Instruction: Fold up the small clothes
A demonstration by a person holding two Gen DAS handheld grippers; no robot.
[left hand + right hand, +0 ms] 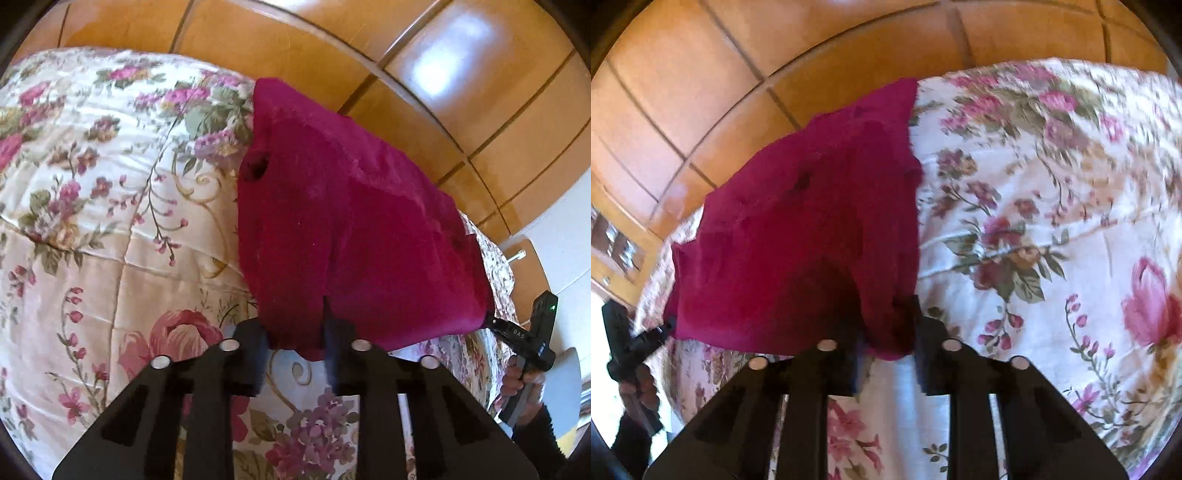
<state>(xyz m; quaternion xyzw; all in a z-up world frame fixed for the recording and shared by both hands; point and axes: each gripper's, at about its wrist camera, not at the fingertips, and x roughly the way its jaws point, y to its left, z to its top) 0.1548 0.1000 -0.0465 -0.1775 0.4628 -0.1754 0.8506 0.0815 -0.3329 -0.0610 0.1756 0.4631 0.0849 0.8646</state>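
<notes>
You have the magenta garment (347, 221) held up by its near edge over the bed's floral quilt (110, 221), one corner in each hand. Your left hand-held gripper (295, 350) is narrowed onto the garment's left near corner, with cloth bunched between the fingers and a small tongue of it hanging below them. Your right hand-held gripper (886, 339) is narrowed the same way on the opposite near corner. Each one shows at the rim of the other's view, at the far end of that near edge.

The relation your next move turns on: the garment reaches away from both grippers, toward the far side of the bed and the wooden wardrobe panels (443, 74). Its held edge runs crosswise from hand to hand, and that looks like the longer side. Neither hand is nearer the far edge, so a fold away from you would ask both hands to travel together.

What you cannot check from here: the far edge and whether it rests on the quilt or hangs clear. The underside is also hidden, as is any sleeve or leg that would tell you what sort of garment it is. A dark hole or opening (258, 166) shows near its left side in the left wrist view. The right wrist view is smeared, and the cloth at that gripper's fingers is in deep shadow.
</notes>
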